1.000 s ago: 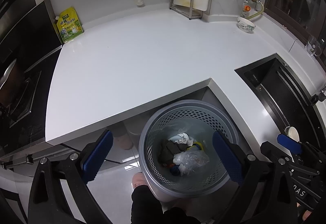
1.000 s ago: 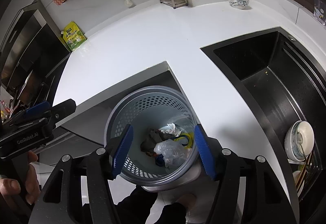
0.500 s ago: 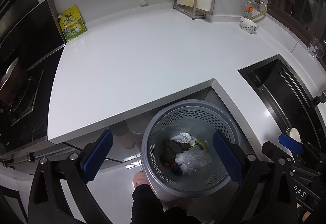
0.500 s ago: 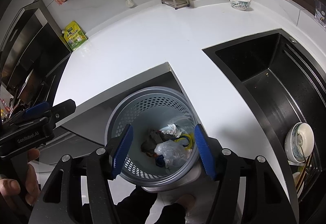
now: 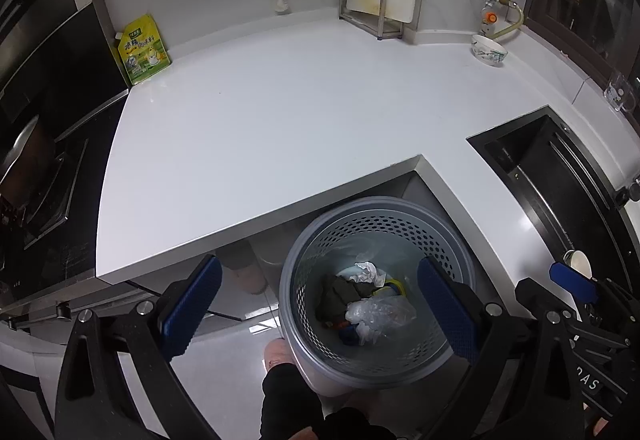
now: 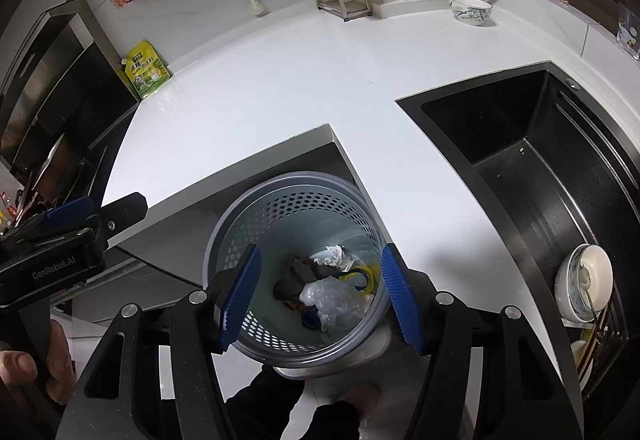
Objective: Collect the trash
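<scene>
Both grippers — left (image 5: 318,304) and right (image 6: 320,298) — hang over the bin (image 6: 224,252) of trash (image 6: 332,294), jaws apart, holding nothing.

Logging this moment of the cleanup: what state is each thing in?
Left gripper: open, empty, above the bin.
Right gripper: open, empty, above the bin.
Waste bin: upright, partly filled.
Clear plastic bag: crumpled, in the bin.
Paper wad: crumpled, in the bin.
Yellow pouch: upright, leaning at the wall.
Patterned bowl: upright on the counter.
</scene>
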The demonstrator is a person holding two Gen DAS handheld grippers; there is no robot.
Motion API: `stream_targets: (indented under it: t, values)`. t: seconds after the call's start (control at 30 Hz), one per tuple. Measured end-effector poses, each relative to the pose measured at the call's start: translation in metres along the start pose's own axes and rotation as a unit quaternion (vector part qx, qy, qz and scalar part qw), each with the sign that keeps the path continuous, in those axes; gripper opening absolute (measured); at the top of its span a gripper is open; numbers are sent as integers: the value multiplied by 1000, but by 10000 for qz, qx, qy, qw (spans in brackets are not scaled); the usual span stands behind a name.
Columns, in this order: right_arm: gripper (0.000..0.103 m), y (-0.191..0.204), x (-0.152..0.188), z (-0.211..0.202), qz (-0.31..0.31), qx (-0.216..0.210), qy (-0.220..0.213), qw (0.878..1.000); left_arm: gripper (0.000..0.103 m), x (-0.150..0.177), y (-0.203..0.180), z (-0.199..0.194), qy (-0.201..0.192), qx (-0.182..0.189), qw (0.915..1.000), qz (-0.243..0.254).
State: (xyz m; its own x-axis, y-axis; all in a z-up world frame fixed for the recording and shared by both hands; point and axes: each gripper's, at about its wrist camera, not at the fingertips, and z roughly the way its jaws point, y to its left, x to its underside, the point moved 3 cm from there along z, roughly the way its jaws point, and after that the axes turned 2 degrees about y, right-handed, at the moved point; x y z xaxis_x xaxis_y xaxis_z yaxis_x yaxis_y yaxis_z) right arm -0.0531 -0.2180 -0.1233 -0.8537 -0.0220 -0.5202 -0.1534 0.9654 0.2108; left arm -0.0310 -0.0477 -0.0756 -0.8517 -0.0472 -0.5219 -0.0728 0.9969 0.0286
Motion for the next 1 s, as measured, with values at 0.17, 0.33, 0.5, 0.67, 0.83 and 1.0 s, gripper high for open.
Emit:
stream_targets:
  t: [0.17, 0.33, 0.5, 0.67, 0.83, 1.0]
  values:
    - [60, 1, 1, 0, -12, -8, 1, 10000, 97, -1, -1, 0, -5, -11, 10000, 17]
    - [60, 1, 1, 0, -10, -1, -7, 10000, 97, 0, 0, 0, 7, -17, 10000, 6]
    - [60, 2, 1, 0, -6, 2, -12, 10000, 97, 0, 1, 1, 20, 7, 10000, -13]
    - [60, 2, 1, 0, -15, -7, -15, 10000, 97, 0, 1, 0, -23, 9, 10000, 8]
    - [60, 1, 1, 0, -10, -2, -22, 10000, 97, 1, 1, -1, -8, -5, 10000, -16]
    - [60, 4, -1, 0, -18, -17, 5, 10000, 97, 2, 3, 1, 29, -16, 10000, -38]
